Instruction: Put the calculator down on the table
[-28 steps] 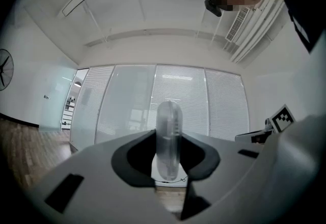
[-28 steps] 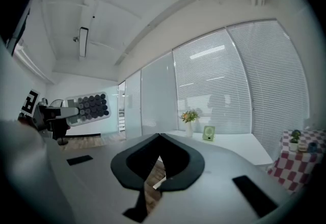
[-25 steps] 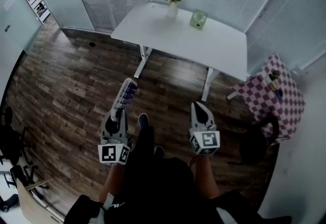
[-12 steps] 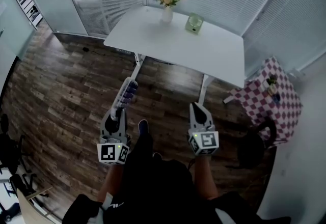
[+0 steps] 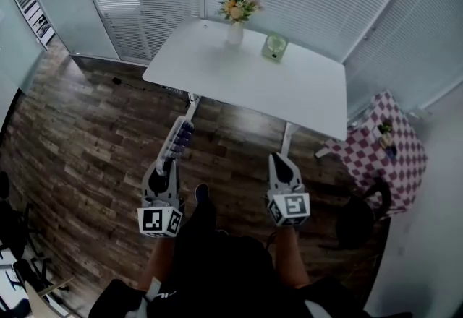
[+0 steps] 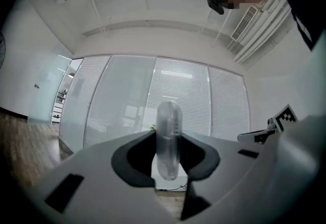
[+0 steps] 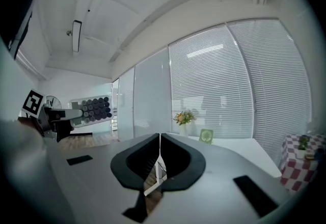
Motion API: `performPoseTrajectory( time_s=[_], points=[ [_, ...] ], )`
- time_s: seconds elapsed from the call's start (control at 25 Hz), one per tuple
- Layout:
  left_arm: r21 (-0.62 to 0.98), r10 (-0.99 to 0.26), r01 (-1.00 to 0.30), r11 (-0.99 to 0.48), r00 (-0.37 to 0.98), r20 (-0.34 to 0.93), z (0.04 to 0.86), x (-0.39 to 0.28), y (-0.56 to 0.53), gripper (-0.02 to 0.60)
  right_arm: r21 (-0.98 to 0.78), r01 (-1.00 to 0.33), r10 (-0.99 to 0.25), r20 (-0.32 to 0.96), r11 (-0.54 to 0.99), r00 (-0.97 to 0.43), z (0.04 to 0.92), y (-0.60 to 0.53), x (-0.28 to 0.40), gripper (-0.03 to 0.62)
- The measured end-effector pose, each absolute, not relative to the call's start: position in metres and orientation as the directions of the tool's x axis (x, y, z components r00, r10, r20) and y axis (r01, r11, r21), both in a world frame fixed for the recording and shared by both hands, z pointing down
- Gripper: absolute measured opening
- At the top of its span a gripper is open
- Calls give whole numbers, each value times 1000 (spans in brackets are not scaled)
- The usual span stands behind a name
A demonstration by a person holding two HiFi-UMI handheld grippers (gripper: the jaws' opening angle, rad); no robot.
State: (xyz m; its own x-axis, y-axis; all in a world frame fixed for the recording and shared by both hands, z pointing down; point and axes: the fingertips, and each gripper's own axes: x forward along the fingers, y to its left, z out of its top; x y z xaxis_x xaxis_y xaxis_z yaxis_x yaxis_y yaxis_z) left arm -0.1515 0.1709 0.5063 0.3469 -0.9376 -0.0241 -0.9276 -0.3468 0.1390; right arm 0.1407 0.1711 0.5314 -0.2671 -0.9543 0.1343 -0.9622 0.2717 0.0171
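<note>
Head view, L to R: left gripper (image 5: 169, 163) is clamped on the calculator (image 5: 179, 137), gripping its near end. Long axis runs fwd along the jaws and the slab stands on edge, w/ key face turned toward the right gripper (image 5: 279, 162). Body is thin, rounded-end plastic w/ dark round keys. Right gripper's jaws are pressed together, nothing btwn. The table (image 5: 304, 92) lies straight ahead of the calculator, well apart: flat matte white top, near edge bare. Left hand carries, so I judge it makes the set-down.

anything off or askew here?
Nothing stands out. The calculator is clamped in the left gripper, the right gripper is shut and empty, and the vase and small green item stand upright on the table.
</note>
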Motion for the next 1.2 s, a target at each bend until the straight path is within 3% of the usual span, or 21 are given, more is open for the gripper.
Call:
performPoseTrajectory(
  time_s=[1.2],
  points=[
    [122, -894, -888, -443, 448, 10, 508, -194, -42, 101, -25, -969, -965, 80, 248, -249, 512, -4, 72, 8]
  ],
)
